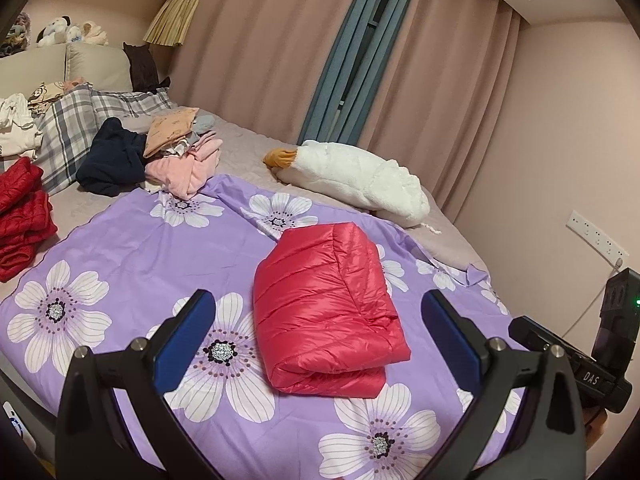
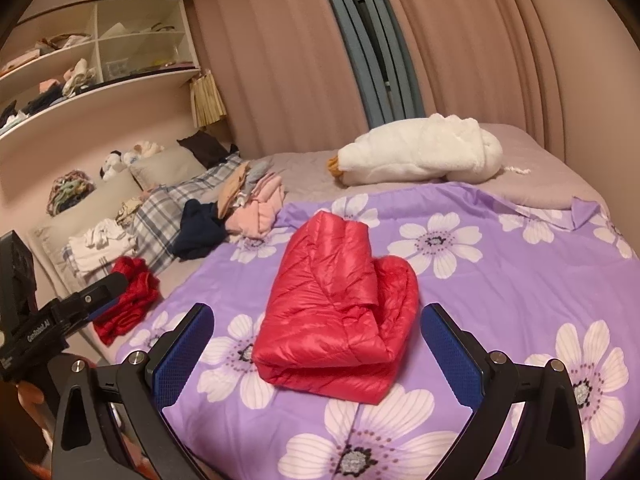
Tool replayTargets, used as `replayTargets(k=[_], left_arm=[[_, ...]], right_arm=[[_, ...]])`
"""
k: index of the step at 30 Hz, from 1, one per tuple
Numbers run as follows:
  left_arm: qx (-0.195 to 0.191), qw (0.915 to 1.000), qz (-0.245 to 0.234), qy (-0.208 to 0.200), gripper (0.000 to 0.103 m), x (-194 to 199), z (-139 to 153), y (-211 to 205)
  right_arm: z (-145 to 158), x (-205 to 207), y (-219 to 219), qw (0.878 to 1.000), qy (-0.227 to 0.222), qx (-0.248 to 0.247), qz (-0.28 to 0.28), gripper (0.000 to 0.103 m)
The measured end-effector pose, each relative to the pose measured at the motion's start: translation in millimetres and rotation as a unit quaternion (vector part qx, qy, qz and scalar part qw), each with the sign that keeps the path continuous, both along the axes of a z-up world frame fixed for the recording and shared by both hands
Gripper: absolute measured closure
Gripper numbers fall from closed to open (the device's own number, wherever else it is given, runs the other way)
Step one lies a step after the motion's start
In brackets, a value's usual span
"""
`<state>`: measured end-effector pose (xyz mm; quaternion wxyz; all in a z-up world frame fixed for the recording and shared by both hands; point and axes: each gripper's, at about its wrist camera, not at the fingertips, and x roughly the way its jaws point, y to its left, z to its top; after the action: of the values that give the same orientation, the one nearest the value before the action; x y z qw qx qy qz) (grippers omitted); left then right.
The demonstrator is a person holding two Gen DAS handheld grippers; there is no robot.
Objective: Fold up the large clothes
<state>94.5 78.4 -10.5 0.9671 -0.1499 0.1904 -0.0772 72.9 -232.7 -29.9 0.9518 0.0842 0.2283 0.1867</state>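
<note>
Floral purple sheet (image 1: 132, 240) over bed (image 1: 248, 148)

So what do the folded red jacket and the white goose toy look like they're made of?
Red jacket: probably thin nylon or polyester shell with padded fill, since it's glossy, crinkled and stitched in quilted channels.
Goose toy: likely plush fleece, with a matte, fuzzy white pile.

**Bed and its load**

Bed (image 1: 240, 152) carries a purple floral sheet (image 1: 132, 248) over a grey cover. Folded red down jacket (image 1: 326, 308) lies mid-sheet. White plush goose (image 1: 352, 178) on the grey cover, far side. Mixed clothes pile (image 1: 176, 156) near plaid pillow (image 1: 68, 128); red garment stack (image 1: 22, 216) at the edge.
</note>
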Motion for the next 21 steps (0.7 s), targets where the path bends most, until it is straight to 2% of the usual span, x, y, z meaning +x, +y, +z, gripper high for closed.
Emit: replayTargets(k=[10,21], left_arm=[[0.000,1.0000,0.006,0.007,0.000,7.3,0.3,-1.5],[0.037,0.9993,0.001,0.009,0.000,11.5,-0.9,-12.8]], right_arm=[[-0.4,-2.0,2.7,1.000,0.003,-0.011,-0.013,0.001],[-0.5,0.7,3.8,0.999,0.005,-0.018,-0.025,0.001]])
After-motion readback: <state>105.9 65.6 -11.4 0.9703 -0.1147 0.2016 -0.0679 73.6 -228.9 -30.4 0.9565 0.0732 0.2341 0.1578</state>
